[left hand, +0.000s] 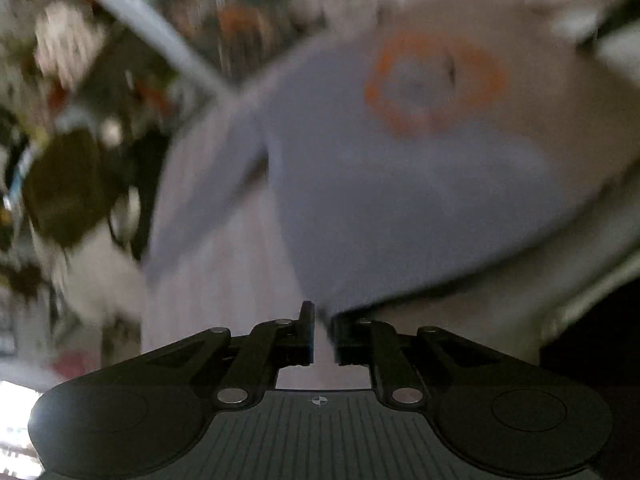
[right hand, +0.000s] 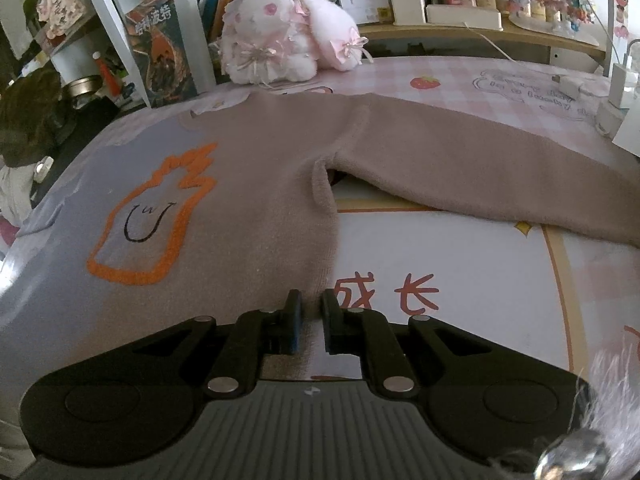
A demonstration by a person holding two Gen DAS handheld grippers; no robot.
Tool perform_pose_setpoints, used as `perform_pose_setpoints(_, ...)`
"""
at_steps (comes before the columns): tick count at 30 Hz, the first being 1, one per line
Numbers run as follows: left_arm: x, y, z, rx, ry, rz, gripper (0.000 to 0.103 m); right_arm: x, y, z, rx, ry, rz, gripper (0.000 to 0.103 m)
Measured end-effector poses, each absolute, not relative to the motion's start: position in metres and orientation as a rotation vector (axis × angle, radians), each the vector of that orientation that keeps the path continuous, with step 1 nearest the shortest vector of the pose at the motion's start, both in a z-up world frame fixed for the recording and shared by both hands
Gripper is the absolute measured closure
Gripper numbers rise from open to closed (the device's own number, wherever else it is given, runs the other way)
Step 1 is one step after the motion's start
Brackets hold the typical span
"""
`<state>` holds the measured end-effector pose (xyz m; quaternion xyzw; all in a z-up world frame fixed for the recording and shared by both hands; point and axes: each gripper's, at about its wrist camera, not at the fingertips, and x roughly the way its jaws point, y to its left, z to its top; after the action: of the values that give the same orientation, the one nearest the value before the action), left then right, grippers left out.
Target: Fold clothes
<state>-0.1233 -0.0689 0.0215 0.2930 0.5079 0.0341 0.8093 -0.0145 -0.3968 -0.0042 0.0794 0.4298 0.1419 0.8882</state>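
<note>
A sweater [right hand: 260,184], pinkish brown on one side and lavender on the other, lies front up on the table mat [right hand: 472,264]. An orange outlined figure [right hand: 148,220] with a smiling face is printed on it. Its right sleeve [right hand: 480,168] stretches out flat to the right. My right gripper [right hand: 310,310] is shut on the sweater's lower hem near the side seam. In the blurred left wrist view the sweater [left hand: 400,200] fills the frame, with the orange figure [left hand: 432,84] at the top. My left gripper [left hand: 323,320] is nearly closed, with a lavender edge running down between its fingers.
A pink and white plush toy [right hand: 280,40] sits at the back of the table, beside upright books [right hand: 160,44] and a shelf. White chargers and a cable [right hand: 616,92] stand at the right edge. Dark clutter [left hand: 68,184] lies beyond the table's left side.
</note>
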Motion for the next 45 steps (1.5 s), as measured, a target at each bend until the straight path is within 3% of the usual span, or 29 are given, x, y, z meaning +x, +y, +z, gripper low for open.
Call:
perform_pose_setpoints(5,-0.127,-0.055,0.001,0.627,1.244,0.073,0.073,-0.013,-0.399,-0.005,0.172,0.896,0.296,0.094)
perform_pose_setpoints(8,-0.136,-0.046,-0.008,0.691,1.290,0.083,0.073,-0.012,-0.399,-0.005,0.172,0.899,0.292,0.094)
perform_pose_setpoints(13,-0.126,-0.014,0.031,0.433,1.126,0.197,0.073,-0.014,-0.403,-0.005,0.216,0.919,0.287,0.092)
perform_pose_setpoints(17,-0.094,0.003,0.046,0.100,1.050,0.155,0.065,-0.024,-0.407,-0.003,0.242,0.946,0.295,0.089)
perform_pose_setpoints(24,-0.066,0.002,0.018,0.068,1.069,0.057,0.064,-0.053,-0.400,0.004,0.256,1.040,0.332,0.075)
perform_pose_setpoints(26,-0.065,0.004,0.017,0.054,1.065,0.033,0.064,-0.062,-0.390,0.007,0.216,1.060,0.341,0.076)
perform_pose_setpoints(28,-0.060,0.010,0.016,0.020,1.071,-0.002,0.072,-0.071,-0.377,0.010,0.149,1.074,0.341,0.085)
perform_pose_setpoints(30,-0.052,0.016,0.015,-0.001,1.069,-0.047,0.089,-0.076,-0.370,0.014,0.112,1.062,0.317,0.091)
perform_pose_setpoints(31,-0.048,0.016,0.014,0.002,1.065,-0.068,0.092,-0.078,-0.368,0.016,0.105,1.048,0.297,0.092)
perform_pose_setpoints(45,-0.025,0.017,0.006,-0.005,0.989,-0.162,0.093,-0.081,-0.359,0.014,0.140,0.974,0.046,0.093)
